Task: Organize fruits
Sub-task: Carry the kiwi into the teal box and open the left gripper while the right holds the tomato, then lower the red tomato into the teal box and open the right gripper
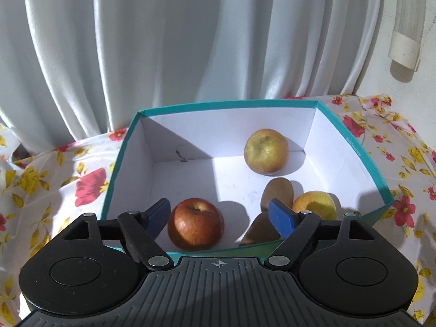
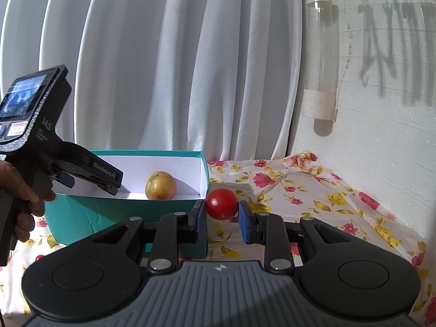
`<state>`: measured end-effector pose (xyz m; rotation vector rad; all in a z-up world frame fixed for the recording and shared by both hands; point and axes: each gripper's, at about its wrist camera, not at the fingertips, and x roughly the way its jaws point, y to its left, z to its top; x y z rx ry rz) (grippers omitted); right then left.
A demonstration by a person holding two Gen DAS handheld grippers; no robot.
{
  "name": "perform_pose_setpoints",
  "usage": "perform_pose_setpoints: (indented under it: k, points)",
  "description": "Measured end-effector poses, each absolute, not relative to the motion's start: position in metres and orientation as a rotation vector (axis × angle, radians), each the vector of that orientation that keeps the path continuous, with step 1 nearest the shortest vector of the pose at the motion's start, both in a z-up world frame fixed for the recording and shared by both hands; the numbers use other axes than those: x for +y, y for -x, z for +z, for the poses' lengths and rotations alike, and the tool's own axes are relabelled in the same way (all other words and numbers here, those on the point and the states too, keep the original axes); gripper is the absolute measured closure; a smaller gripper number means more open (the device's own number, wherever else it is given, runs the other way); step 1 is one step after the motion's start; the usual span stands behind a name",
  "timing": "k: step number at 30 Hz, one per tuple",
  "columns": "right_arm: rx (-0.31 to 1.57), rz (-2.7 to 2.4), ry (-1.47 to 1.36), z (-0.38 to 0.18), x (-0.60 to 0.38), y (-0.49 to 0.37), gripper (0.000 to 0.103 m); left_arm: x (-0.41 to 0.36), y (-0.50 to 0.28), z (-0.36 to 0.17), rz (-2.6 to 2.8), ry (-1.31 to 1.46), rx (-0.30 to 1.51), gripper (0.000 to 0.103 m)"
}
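Red tomato (image 2: 221, 203) on desk beside teal box (image 2: 130, 219), between the wide-open right hand-held gripper (image 2: 221, 222) jaws, ungripped. Likely soft, smooth-skinned: grip mid-body, gently. Left hand-held gripper (image 1: 219, 216) open, empty.

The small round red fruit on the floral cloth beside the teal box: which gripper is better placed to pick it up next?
Probably the right gripper: it is open with the small round red fruit just ahead. The left gripper hangs open over the teal box.
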<state>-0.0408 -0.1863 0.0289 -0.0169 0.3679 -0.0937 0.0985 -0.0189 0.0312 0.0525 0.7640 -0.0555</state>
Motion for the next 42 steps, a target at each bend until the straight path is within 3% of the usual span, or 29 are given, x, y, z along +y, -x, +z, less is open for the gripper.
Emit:
perform_pose_setpoints:
  k: [2, 21, 42]
  points:
    - [0.362, -0.09, 0.019, 0.032, -0.185, 0.04, 0.078, -0.014, -0.087, 0.04, -0.029, -0.051, 0.752, 0.007]
    - [0.326, -0.024, 0.068, 0.045, -0.16, 0.0, 0.078, 0.025, -0.046, 0.049, 0.028, -0.003, 0.787, 0.003]
    - [0.467, 0.016, 0.112, -0.001, -0.139, -0.077, 0.078, 0.053, -0.042, 0.029, 0.11, 0.029, 0.857, 0.002]
